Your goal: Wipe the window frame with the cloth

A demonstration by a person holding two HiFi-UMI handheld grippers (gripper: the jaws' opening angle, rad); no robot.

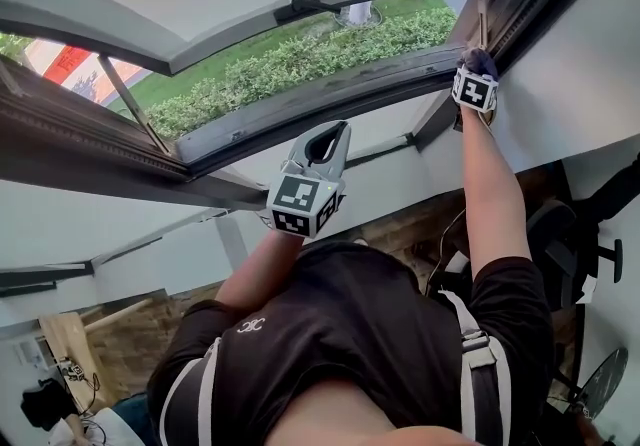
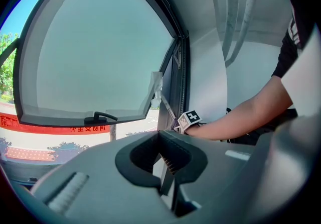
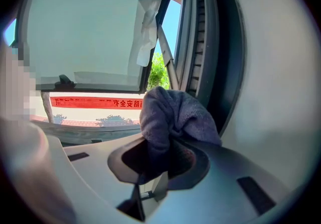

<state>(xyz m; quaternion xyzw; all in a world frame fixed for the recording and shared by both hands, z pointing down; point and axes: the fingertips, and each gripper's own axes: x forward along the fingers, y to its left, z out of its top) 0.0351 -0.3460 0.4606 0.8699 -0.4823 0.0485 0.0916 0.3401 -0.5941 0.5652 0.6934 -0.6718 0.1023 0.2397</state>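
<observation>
A grey-purple cloth [image 3: 173, 117] is bunched between the jaws of my right gripper [image 3: 160, 162], which is shut on it. In the head view that gripper [image 1: 478, 72] presses the cloth [image 1: 480, 58] onto the dark window frame [image 1: 520, 4] at its right-hand corner, close to a metal stay. The frame's channel [image 3: 203, 47] runs just past the cloth. My left gripper [image 1: 330, 134] hangs in the air below the frame's lower rail [image 1: 300, 99], touching nothing. Its jaws [image 2: 168, 170] are shut and hold nothing.
The sash [image 2: 95, 42] is swung outward, with a black handle [image 2: 100, 117] on its edge and a white paper scrap [image 3: 146, 27] at its corner. A second stay [image 1: 125, 99] props the left side. A hedge [image 1: 300, 59] lies outside; an office chair [image 1: 560, 234] stands inside.
</observation>
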